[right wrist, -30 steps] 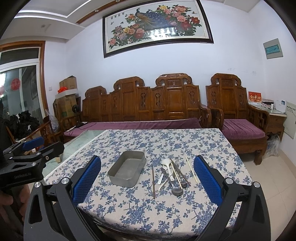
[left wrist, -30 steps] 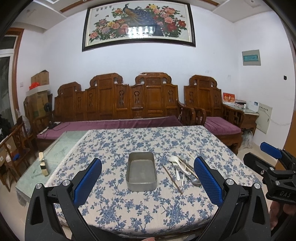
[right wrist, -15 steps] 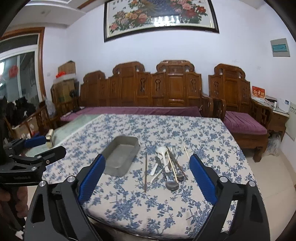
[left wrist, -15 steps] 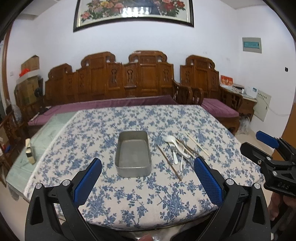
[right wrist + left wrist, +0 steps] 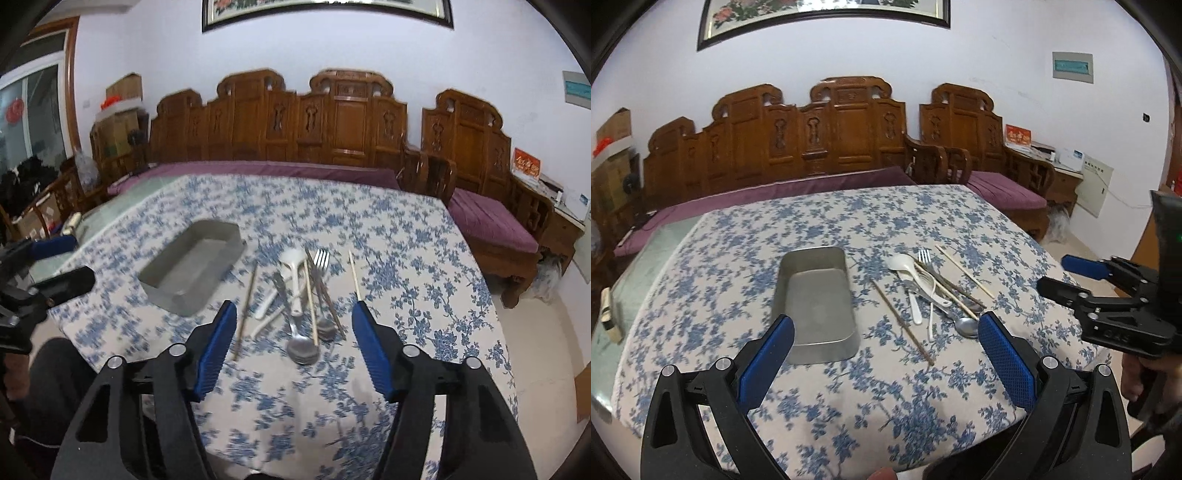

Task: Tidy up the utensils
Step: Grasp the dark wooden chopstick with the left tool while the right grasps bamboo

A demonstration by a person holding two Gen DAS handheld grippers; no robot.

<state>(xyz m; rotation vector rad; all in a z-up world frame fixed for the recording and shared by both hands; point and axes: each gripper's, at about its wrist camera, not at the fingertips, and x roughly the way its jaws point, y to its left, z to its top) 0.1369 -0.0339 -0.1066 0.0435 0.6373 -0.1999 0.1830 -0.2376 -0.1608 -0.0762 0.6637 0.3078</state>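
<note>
- On the tabletop [image 5: 849,402], covered with a blue-flowered cloth, a loose pile of utensils [image 5: 306,295] lay just beside an empty rectangular metal tray [image 5: 816,306], on its right side.
- The right tool [image 5: 293,347] hovered directly before the pile; its jaws had just been closing, yet stood apart with nothing between them.
- The left tool [image 5: 886,354] was wide apart and empty, facing the tray, so the right hand was nearer to the utensils.
- Most handles ran along the pointing direction of the right tool, so I judge a crosswise pinch fits.
- The pile held a smooth white plastic spoon [image 5: 293,273], a metal fork [image 5: 320,266], a shiny metal spoon [image 5: 301,347] and thin wooden chopsticks [image 5: 246,306].
</note>
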